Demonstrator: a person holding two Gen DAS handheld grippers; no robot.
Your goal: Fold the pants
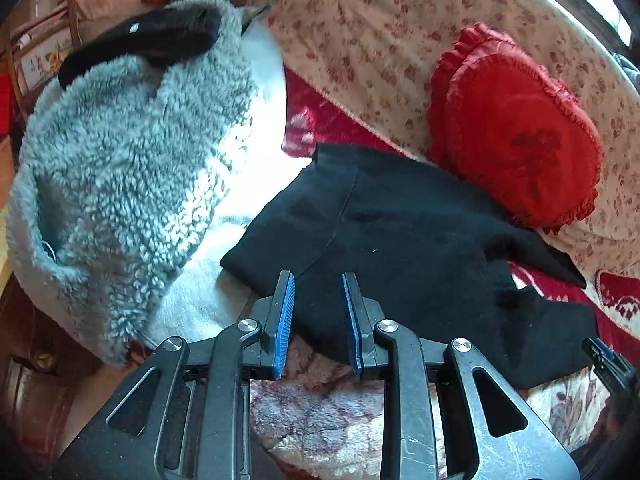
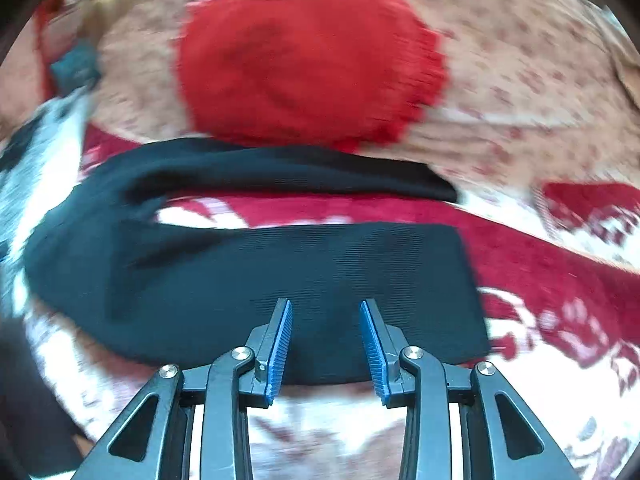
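Left wrist view: your left gripper (image 1: 318, 280) hangs over the near edge of the black pants (image 1: 400, 240), its blue pads (image 1: 286, 320) parted with nothing pinched between them — released. The pants lie on the red patterned blanket (image 1: 616, 304), folded into a dark mass. A grey fleece jacket (image 1: 120, 168) sits heaped to the left, just beside the pants. A red heart cushion (image 1: 516, 128) rests on the floral cover (image 1: 360, 20) behind, touching the pants' far edge. Your right gripper (image 1: 608, 360) shows at the right edge, state unclear here.

Right wrist view, blurred: your right gripper (image 2: 326, 308) stands with jaws apart over the pants (image 2: 280, 272) — cloth beneath, not gripped. One leg (image 2: 280, 168) lies farther back, blanket (image 2: 520, 248) showing between. The cushion (image 2: 304, 60) lies beyond.
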